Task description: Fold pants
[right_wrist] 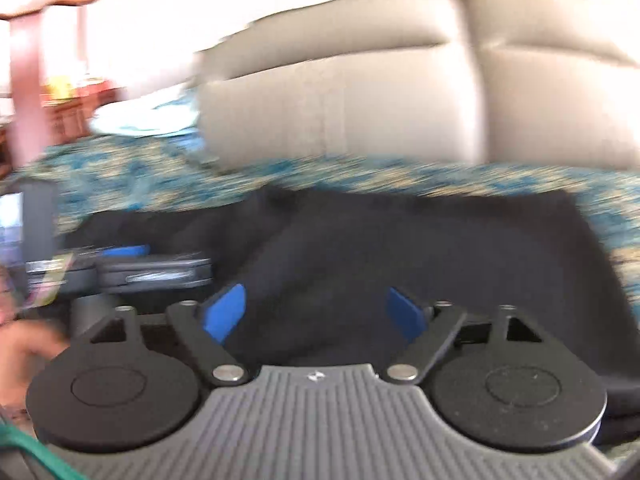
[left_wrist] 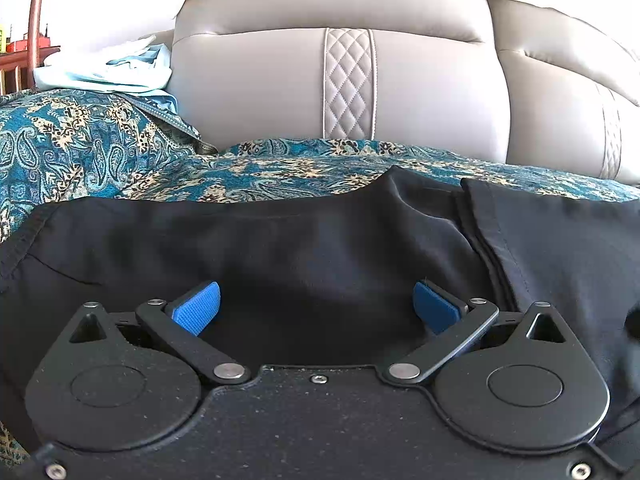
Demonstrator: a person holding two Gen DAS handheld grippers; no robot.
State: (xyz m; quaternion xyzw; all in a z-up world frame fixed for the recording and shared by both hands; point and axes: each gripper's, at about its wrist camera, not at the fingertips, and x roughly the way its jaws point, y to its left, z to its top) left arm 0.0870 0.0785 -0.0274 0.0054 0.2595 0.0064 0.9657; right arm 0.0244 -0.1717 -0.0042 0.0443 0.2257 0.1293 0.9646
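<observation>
Two pairs of tongs, both spread wide and gripping nothing. Left tongs (left_wrist: 316,306) hover over the black pants (left_wrist: 280,248), blue pads (left_wrist: 197,307) well apart with only dark cloth showing beneath the gap. Right tongs (right_wrist: 314,312) likewise stand wide, their pads (right_wrist: 225,312) clear of the fabric; the right view is motion-blurred, so fine contact cannot be judged. In that view the left tongs (right_wrist: 124,254) appear at 9 o'clock, beside part of a hand (right_wrist: 28,344).

Pants (right_wrist: 400,248) lie on a teal paisley bedspread (left_wrist: 100,148), spread across the near half of each view. A folded panel with a stitched hem edge overlaps the main body at 3 o'clock in the left view; a rumpled ridge rises at 12 o'clock. The cloth looks thin, matte and limp, likely to sag once lifted. Beyond stands a beige padded headboard (left_wrist: 348,84); pale blue laundry (left_wrist: 116,68) sits at 10 o'clock.

Judged step: a release just completed, next fold pending. To do it well, pinch both layers at matching edges, lift evenly, carry across, and smooth the ridge before pressing flat.
</observation>
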